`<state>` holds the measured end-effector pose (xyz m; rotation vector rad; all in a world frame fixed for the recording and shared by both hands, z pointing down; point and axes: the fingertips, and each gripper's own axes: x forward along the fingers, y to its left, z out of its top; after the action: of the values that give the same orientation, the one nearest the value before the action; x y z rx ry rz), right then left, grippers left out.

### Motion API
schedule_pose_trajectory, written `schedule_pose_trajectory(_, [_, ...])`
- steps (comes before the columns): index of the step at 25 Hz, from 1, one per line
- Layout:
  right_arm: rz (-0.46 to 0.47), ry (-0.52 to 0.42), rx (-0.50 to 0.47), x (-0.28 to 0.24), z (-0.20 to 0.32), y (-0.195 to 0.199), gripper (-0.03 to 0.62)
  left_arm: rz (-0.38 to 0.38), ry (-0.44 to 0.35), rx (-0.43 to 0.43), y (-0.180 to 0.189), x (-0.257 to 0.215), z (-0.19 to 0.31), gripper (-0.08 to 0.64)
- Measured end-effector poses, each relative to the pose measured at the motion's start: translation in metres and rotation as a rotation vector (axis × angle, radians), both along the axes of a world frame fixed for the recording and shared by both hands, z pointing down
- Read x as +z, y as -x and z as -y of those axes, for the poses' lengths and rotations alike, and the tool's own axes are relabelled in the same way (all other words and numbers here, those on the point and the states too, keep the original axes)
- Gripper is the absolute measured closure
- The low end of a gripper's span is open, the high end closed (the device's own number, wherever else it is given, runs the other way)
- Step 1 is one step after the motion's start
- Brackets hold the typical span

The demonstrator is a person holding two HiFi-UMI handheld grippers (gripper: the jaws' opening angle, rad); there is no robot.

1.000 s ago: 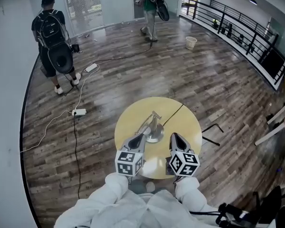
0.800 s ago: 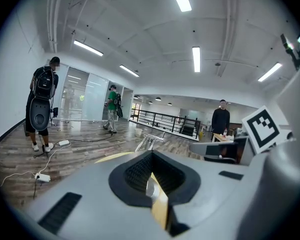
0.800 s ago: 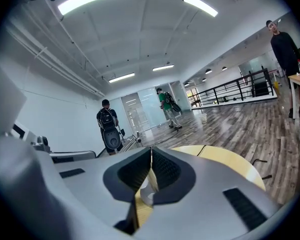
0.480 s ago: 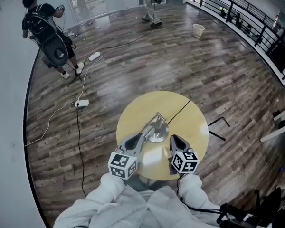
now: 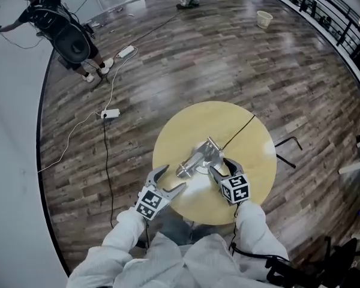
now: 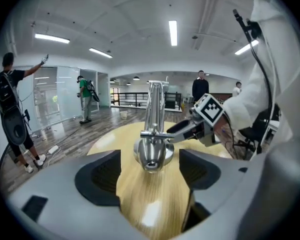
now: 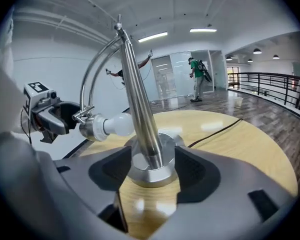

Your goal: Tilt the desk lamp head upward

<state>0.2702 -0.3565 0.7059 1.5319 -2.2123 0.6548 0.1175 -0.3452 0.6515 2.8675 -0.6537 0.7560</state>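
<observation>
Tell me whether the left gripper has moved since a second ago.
Yes. Against the round table, the left gripper has drawn back from the desk lamp toward the near-left rim. Its jaws have just been opening, with the lamp head ahead of them, ungripped.

No legible text, labels, numbers or signs

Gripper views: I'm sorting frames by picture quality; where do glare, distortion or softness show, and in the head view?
Left gripper view: dark rounded corners, white glare on the table, lamp head fairly sharp. Right gripper view: same vignette, a bright reflection on the wood before the lamp base. Head view: fisheye bows the floor; a sheen on the table's near side.
</observation>
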Motion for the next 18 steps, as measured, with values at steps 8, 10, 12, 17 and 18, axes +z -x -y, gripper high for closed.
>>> schedule_pose_trajectory(8, [-0.054,0.019,-0.101,0.024,0.023,0.009,0.330,0.018,0.000,0.087,-0.042,0.033,0.012,0.212])
schedule_pose_trajectory(10, [-0.063,0.016,-0.114,0.026,0.026,0.011,0.328,0.007,0.004,0.081,-0.049,0.037,0.012,0.212])
schedule_pose_trajectory(12, [-0.083,0.013,-0.128,0.028,0.030,0.013,0.328,-0.009,0.003,0.059,-0.054,0.039,0.015,0.213])
schedule_pose_trajectory(17, [-0.127,0.011,-0.147,0.031,0.036,0.014,0.328,-0.046,-0.009,0.015,-0.055,0.040,0.025,0.266])
schedule_pose_trajectory(18, [-0.127,0.011,-0.148,0.032,0.036,0.014,0.328,-0.047,-0.010,0.017,-0.054,0.041,0.026,0.267])
